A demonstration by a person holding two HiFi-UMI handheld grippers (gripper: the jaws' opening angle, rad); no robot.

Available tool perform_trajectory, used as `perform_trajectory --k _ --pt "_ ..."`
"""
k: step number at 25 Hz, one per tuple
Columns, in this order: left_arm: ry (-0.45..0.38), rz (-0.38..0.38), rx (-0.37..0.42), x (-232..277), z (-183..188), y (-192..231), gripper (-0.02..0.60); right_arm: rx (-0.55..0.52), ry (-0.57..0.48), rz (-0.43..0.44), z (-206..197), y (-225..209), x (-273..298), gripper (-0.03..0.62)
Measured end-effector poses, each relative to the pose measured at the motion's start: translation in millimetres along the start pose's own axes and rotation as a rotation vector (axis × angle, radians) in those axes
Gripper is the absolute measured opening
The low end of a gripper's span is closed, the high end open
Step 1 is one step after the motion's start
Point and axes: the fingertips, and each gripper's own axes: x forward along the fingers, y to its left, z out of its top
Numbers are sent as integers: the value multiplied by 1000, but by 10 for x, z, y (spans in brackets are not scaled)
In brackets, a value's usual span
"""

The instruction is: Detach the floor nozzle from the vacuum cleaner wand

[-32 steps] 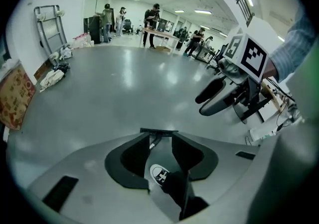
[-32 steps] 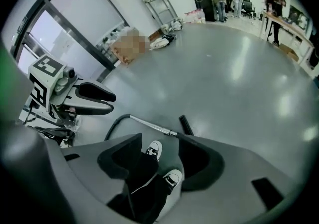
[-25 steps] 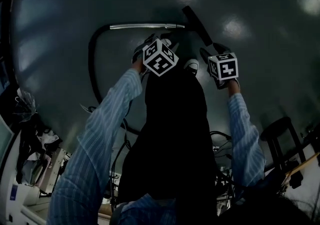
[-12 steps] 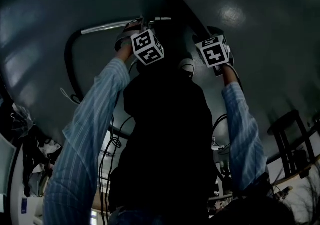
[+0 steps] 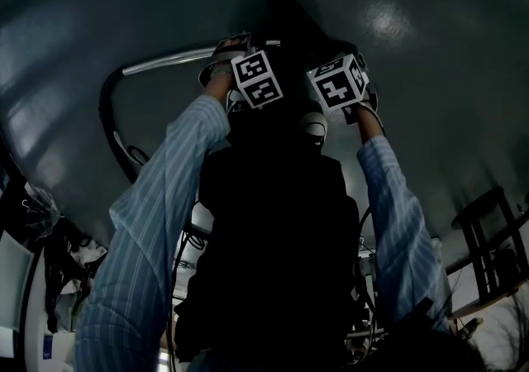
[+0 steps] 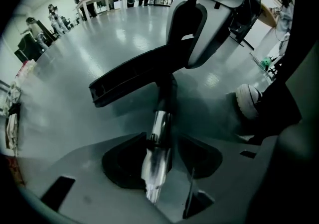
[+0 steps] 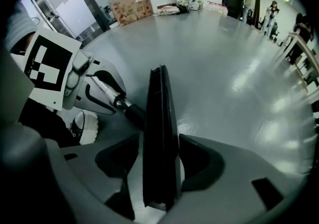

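On the floor (image 5: 430, 73) below me, starting at the left, the black hose (image 5: 111, 126) loops round into the chrome wand (image 5: 165, 59), which lies nearly flat and runs rightward to the floor nozzle (image 7: 160, 108).

I judge the wand to be a stiff, light metal tube. Its polished skin looks slippery, so I would take it close to the dark collar (image 6: 167, 93), where the joint begins and the tube cannot lever against me.

The left gripper (image 6: 160, 143) points steeply down over that stretch. Its jaws are spread wide with the wand running up between them and a clear gap on each side, so nothing is pinched there yet.

The nozzle is a long, flat bar of hard black plastic. I expect it to be rigid and not heavy, though awkward because of its length. I would hold it across its narrow thickness near the neck rather than out at an end, where it would twist in the grip.

The right gripper (image 7: 159, 141) also aims down, with its jaws as far apart as they go. They straddle the nozzle, which stands edge-on and fills most of the gap. I see no squeeze on it, though the clearance is slim.

The joint is probably a snug push fit or a latch, so I would pull straight along the tube.
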Motion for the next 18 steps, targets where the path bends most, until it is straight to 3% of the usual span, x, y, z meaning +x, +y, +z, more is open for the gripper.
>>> perform_trajectory --k 3,6,8,13,18 --pt "12 11 -43 59 -87 64 190 -37 53 -38 4 -3 99 258" --pt "47 5 -46 121 -191 63 187 -161 94 -104 -52 15 208 256" --pt "68 -2 -42 101 -176 67 187 -188 96 -132 -59 -16 184 249" --pt "92 -11 -68 82 -192 121 188 -196 73 -137 9 -48 144 244" --pt "100 -33 -112 153 -232 96 189 -82 89 -109 -2 -58 154 242"
